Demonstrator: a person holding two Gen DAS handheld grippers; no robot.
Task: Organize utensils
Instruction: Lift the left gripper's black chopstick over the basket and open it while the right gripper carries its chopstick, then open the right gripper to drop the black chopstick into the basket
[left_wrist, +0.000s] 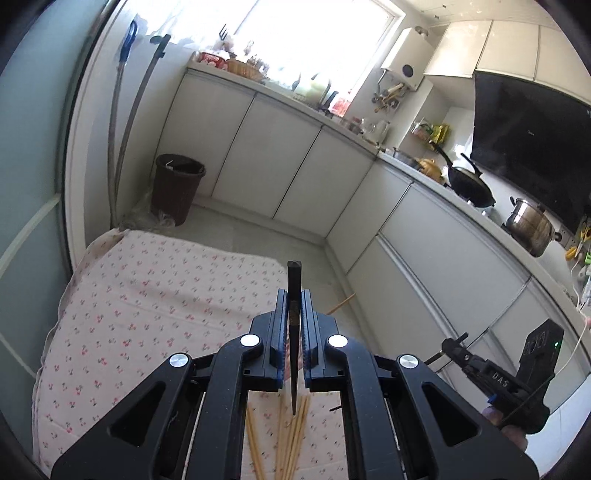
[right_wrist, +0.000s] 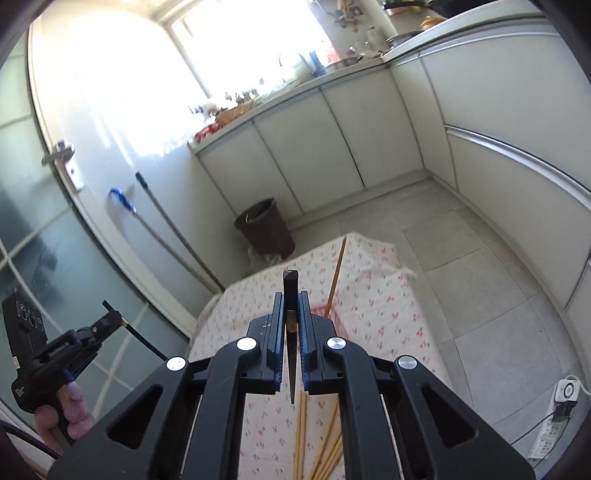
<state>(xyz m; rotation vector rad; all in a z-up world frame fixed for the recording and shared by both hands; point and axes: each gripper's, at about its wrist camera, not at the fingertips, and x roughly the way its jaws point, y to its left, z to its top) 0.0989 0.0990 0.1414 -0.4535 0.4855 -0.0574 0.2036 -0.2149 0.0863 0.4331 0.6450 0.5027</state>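
Observation:
My left gripper (left_wrist: 294, 295) is shut on a black chopstick (left_wrist: 294, 284), held along the fingers above the floral-cloth table (left_wrist: 147, 295). My right gripper (right_wrist: 291, 297) is shut on another black chopstick (right_wrist: 290, 284) above the same table (right_wrist: 369, 306). Several light bamboo chopsticks (left_wrist: 291, 435) lie on the cloth under the left gripper; they also show under the right gripper (right_wrist: 301, 435). One bamboo chopstick (right_wrist: 336, 277) lies apart toward the far edge. The other gripper shows at each view's side, the right one (left_wrist: 458, 341) and the left one (right_wrist: 110, 314), each holding its black chopstick.
A brown waste bin (left_wrist: 177, 184) stands on the floor beyond the table, by two mop handles (left_wrist: 125, 129). White cabinets (left_wrist: 277, 155) line the walls, with a wok (left_wrist: 469, 181) and steel pot (left_wrist: 528, 225) on the counter. A power strip (right_wrist: 554, 432) lies on the floor at right.

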